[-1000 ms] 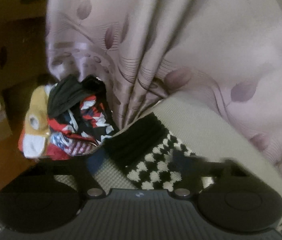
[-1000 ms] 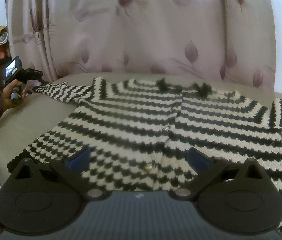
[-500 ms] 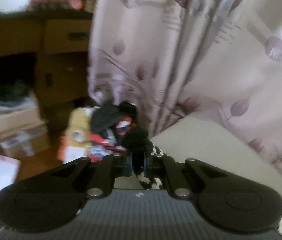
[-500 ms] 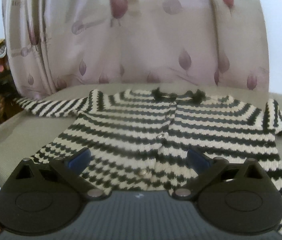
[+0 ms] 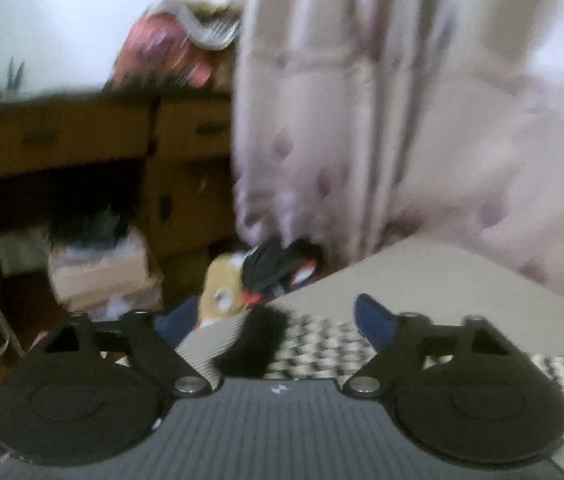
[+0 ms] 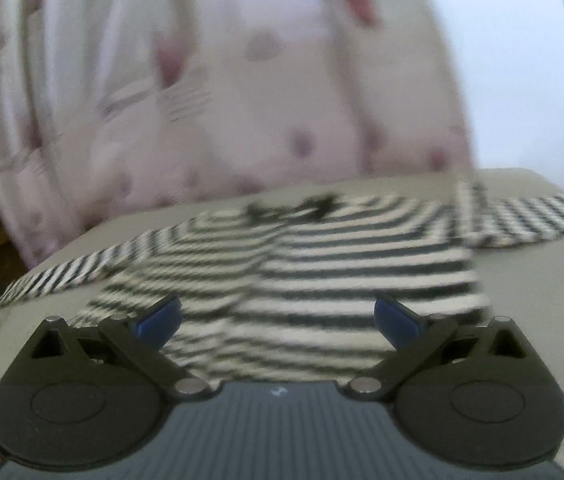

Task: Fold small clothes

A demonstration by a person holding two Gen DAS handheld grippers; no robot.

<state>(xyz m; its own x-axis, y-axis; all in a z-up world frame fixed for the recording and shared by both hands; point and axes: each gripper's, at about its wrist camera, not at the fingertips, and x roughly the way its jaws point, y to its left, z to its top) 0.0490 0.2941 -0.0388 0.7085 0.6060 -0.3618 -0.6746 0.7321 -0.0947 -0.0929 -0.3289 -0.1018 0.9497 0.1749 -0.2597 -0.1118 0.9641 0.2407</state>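
A small black-and-white striped knitted cardigan (image 6: pixel 322 268) lies flat on a beige cushion (image 6: pixel 530 280), front up, both sleeves spread out. My right gripper (image 6: pixel 278 320) is open and empty, low over the cardigan's lower part. In the left wrist view the left sleeve (image 5: pixel 314 344) with its black cuff (image 5: pixel 254 340) lies on the cushion (image 5: pixel 442 280) between the blue fingertips. My left gripper (image 5: pixel 274 320) is open and holds nothing. Both views are blurred.
A pink leaf-patterned curtain (image 6: pixel 242 100) hangs behind the cushion and also shows in the left wrist view (image 5: pixel 402 120). Left of the cushion are a pile of colourful clothes (image 5: pixel 258 276), cardboard boxes (image 5: pixel 98 268) and a wooden desk (image 5: pixel 82 136).
My left gripper was shut on the sleeve cuff half a second ago; now it is open and the sleeve lies on the cushion. The right gripper has dropped lower and moved closer to the cardigan.
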